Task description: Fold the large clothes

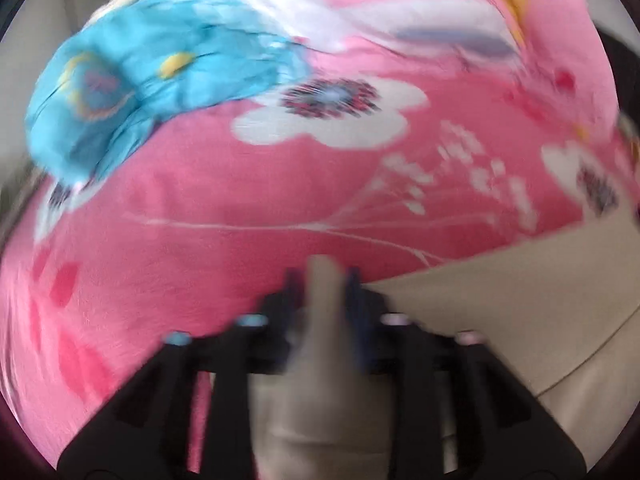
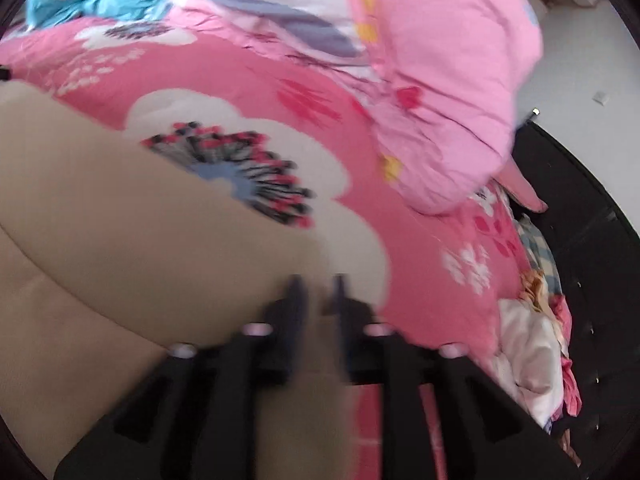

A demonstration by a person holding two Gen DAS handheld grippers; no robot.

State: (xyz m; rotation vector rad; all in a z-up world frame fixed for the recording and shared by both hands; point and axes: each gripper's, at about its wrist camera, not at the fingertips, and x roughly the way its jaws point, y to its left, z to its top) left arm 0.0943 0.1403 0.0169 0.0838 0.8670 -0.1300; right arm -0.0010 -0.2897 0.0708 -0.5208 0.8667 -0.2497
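Two grippers are in view, one per wrist camera, both blurred. In the left view our left gripper [image 1: 322, 280] has a fold of the beige garment [image 1: 500, 304] standing between its fingers [image 1: 290, 284]; the jaws are partly parted, and we cannot tell through the blur whether the pads actually press the cloth. In the right view our right gripper [image 2: 317, 286] sits at the garment's [image 2: 120, 208] far edge, jaws likewise partly parted; cloth seems to lie between the tips, but grip or no grip we cannot tell.

The garment spreads below and between both grippers, lying on top of the pink floral bedspread [image 1: 200, 200].

Handling estimate: soft, limp, fairly thick fabric, light enough to lift but it will sag and drape between the two hold points. We judge the best hold is at the edge or corners, one gripper each, kept taut so the fold line stays straight. Pinching a single layer matters; a bunched fold could slip.

Surface: a bed, soft and yielding. A blue patterned cloth [image 1: 132, 76] lies bunched at the far side, a pale pink quilt [image 2: 448, 92] is heaped beyond. A dark bed frame [image 2: 580, 216] borders the mattress, with mixed laundry [image 2: 532, 344] wedged alongside; pale floor lies past it.
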